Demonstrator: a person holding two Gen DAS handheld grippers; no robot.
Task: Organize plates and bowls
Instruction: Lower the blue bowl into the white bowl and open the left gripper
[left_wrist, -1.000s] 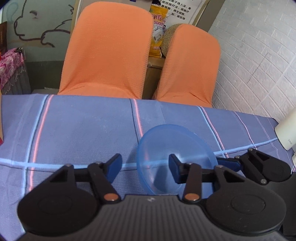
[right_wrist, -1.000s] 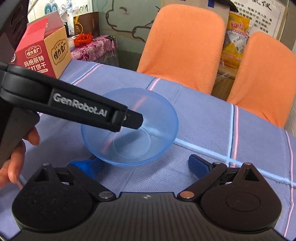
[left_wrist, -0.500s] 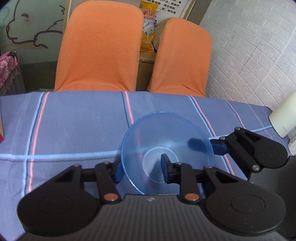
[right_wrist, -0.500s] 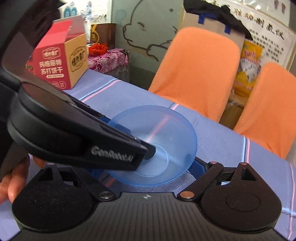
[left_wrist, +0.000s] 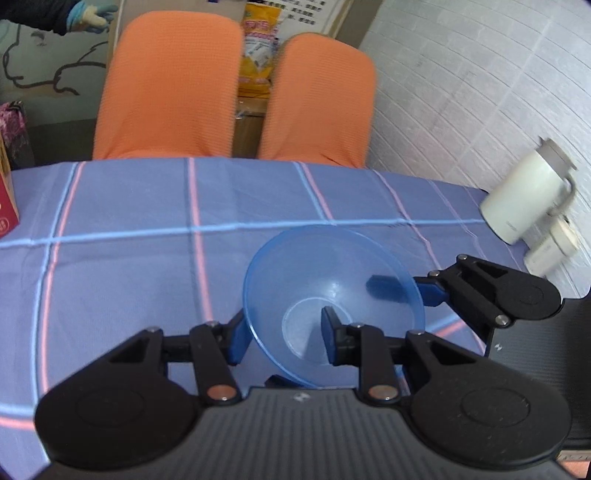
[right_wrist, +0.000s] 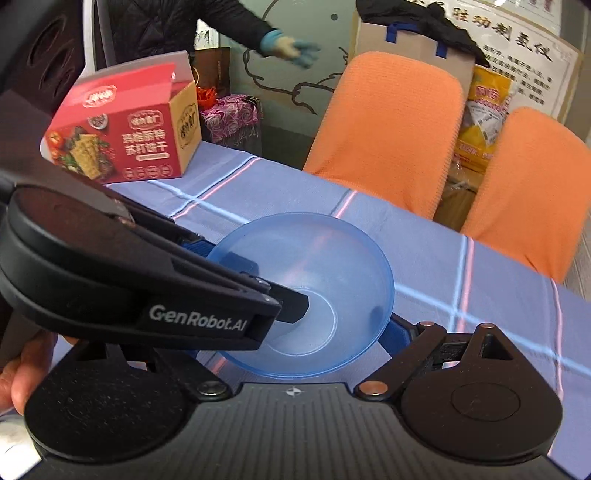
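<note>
A clear blue bowl hangs tilted just above the striped cloth, held from two sides. My left gripper is shut on its near wall, one pad inside the bowl and one outside. In the right wrist view the left gripper reaches in over the bowl from the left. My right gripper clasps the bowl's lower body from outside, its jaws opening very slightly. Its right finger rests on the wall; the left one is hidden behind the left gripper.
A red cracker box stands at the table's far left. Two orange chairs line the far edge. A white jug sits at the right by the brick wall. A person's gloved hand moves in the background.
The left gripper closed on the bowl's wall and the right gripper's wide jaws came in around the bowl. Both then rose with the bowl, which tipped up off the cloth.
</note>
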